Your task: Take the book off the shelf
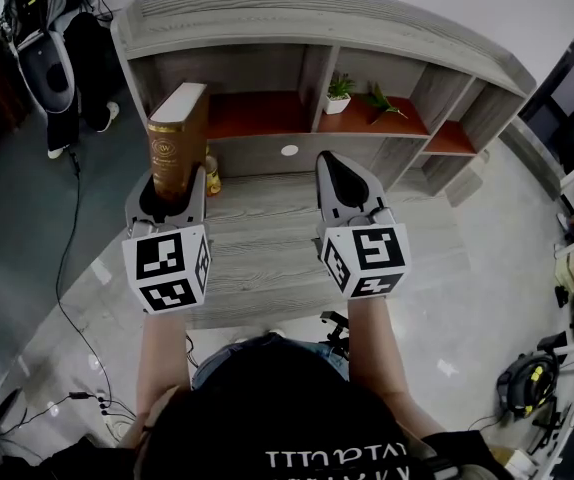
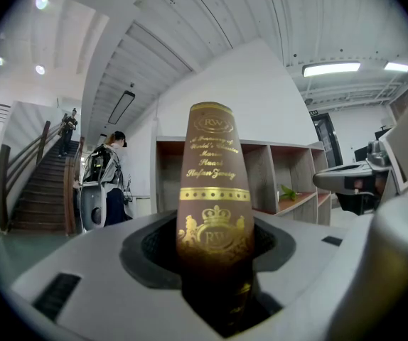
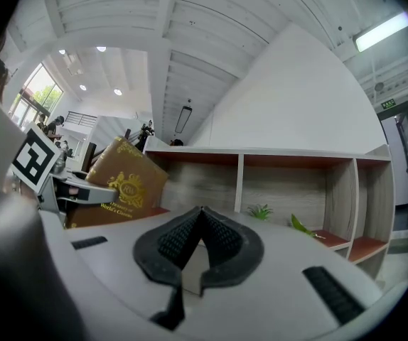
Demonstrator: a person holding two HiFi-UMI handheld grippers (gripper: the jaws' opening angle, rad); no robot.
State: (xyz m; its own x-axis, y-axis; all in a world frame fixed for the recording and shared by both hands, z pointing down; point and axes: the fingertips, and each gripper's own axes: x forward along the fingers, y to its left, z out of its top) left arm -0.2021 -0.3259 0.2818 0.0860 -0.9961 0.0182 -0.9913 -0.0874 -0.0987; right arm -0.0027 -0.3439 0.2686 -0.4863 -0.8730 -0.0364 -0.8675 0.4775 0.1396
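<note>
A brown book (image 1: 179, 140) with gold print stands upright between the jaws of my left gripper (image 1: 171, 194), which is shut on its lower part. It is held in front of the grey shelf unit (image 1: 317, 28), above the wooden desk (image 1: 267, 238). In the left gripper view the book's spine (image 2: 215, 190) rises straight up from between the pads. My right gripper (image 1: 342, 183) hovers over the desk to the right, shut and holding nothing. In the right gripper view the book (image 3: 122, 183) shows at the left, and the right gripper (image 3: 198, 222) has its pads touching.
A small potted plant (image 1: 338, 93) and a loose green sprig (image 1: 382, 101) sit in the middle shelf compartment. A small yellow bottle (image 1: 212, 174) stands on the desk beside the book. A person with a backpack (image 2: 108, 180) stands by stairs at the far left. Cables run over the floor.
</note>
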